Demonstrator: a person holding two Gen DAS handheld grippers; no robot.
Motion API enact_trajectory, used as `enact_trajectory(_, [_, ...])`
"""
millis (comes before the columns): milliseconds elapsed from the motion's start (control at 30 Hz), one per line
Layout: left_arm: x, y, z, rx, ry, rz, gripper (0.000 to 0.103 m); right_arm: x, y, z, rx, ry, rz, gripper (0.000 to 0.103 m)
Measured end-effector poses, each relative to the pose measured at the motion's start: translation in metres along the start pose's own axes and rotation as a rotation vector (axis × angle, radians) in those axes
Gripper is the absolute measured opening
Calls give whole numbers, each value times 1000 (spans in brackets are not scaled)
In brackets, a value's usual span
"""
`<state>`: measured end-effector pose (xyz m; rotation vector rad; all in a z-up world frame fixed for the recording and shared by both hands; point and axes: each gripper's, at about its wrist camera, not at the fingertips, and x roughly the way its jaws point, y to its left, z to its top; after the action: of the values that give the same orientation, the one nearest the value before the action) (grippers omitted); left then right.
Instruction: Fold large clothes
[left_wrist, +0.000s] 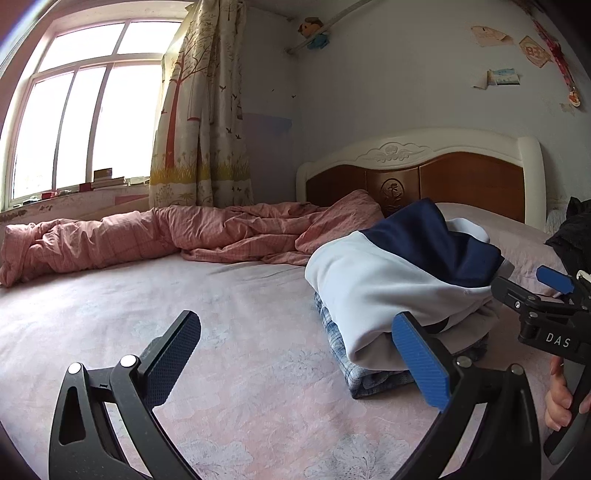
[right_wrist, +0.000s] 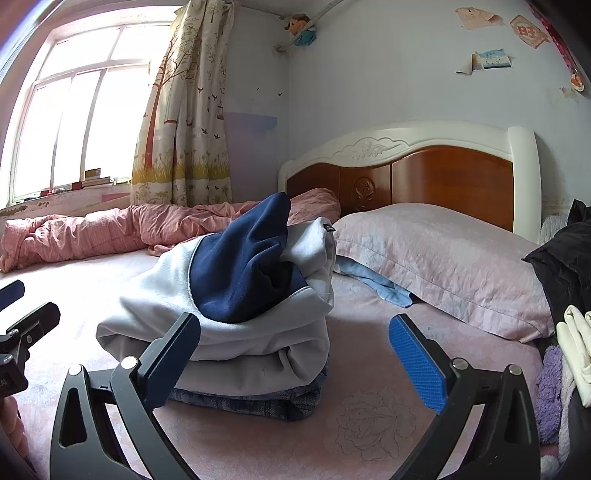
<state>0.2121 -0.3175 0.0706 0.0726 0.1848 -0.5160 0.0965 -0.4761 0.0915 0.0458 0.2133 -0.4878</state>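
A folded white and navy garment (left_wrist: 384, 280) (right_wrist: 236, 295) lies bunched on top of a folded plaid blue garment (left_wrist: 343, 350) (right_wrist: 266, 400) on the pink bedsheet (left_wrist: 221, 332). My left gripper (left_wrist: 299, 362) is open just in front of the stack, and its blue right finger (left_wrist: 421, 365) overlaps the white cloth's near edge. My right gripper (right_wrist: 297, 360) is open too, low at the stack's other side, with its black left finger (right_wrist: 173, 358) in front of the white cloth. Neither holds anything. Each gripper shows at the edge of the other's view (left_wrist: 521, 280) (right_wrist: 29, 299).
A rumpled pink quilt (left_wrist: 147, 236) runs along the window side. A pink pillow (right_wrist: 443, 266) lies before the wooden headboard (right_wrist: 443, 184), with light blue cloth (right_wrist: 380, 282) under it. Black clothing (right_wrist: 565, 266) and white and purple items (right_wrist: 572, 350) are piled at the right.
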Motion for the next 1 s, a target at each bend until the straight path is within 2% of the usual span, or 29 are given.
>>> enact_trajectory(467, [2, -3, -1, 16, 16, -4, 103, -3, 5, -2, 33, 29, 0, 103])
enact_trajectory(767, [1, -7, -2, 33, 19, -55, 103, -6, 5, -4, 43, 34, -4, 103])
enact_trajectory(1000, [0, -8, -1, 40, 24, -50, 103, -6, 5, -4, 45, 36, -5, 103])
